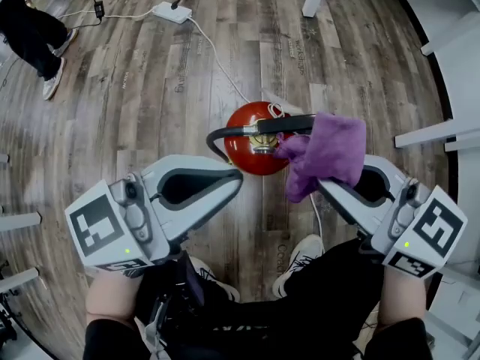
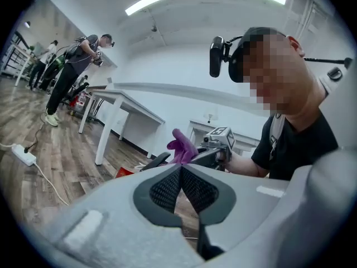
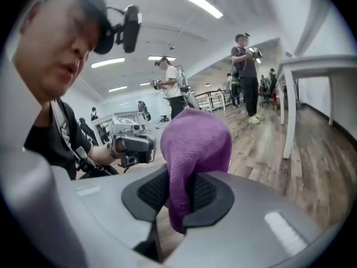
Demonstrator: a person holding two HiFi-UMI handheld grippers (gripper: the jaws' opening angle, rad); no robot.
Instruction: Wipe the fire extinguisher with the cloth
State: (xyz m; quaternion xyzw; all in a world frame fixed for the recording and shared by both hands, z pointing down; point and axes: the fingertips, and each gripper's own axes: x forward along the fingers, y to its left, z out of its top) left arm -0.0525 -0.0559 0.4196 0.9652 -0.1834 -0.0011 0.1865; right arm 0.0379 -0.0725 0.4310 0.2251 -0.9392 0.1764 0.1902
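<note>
Item: red cylindrical metal fire extinguisher [image 1: 251, 147], stood upright on the grey-brown wood-plank floor [image 1: 150, 88], seen from above; black lever handle [image 1: 262, 124] and black hose across its top

Item: purple terry cloth [image 1: 330, 152], bunched, laid over the right end of the handle in the head view; actual contact with the extinguisher cannot be confirmed

Item: right gripper [image 1: 322, 187], jaws clamped on a narrow fold of the cloth [image 3: 195, 149], most of the fabric standing loose above the pads

Item: left gripper [image 1: 236, 177], jaws closed pad to pad on nothing [image 2: 181, 169], held just beside the extinguisher on its near left, apart from it

Item: white power strip [image 1: 171, 11] with white cable run across the floor toward the extinguisher

Risks noted, as judgement:
- The extinguisher is steadied by nothing; it could be rocked or tipped if a sideways wipe is pressed high on the body
- Only a thin fold is pinched, so the cloth could be dragged out of the jaws by friction
- The loose bunch could be snagged on the lever or valve fittings, and the stroke stalled
</note>
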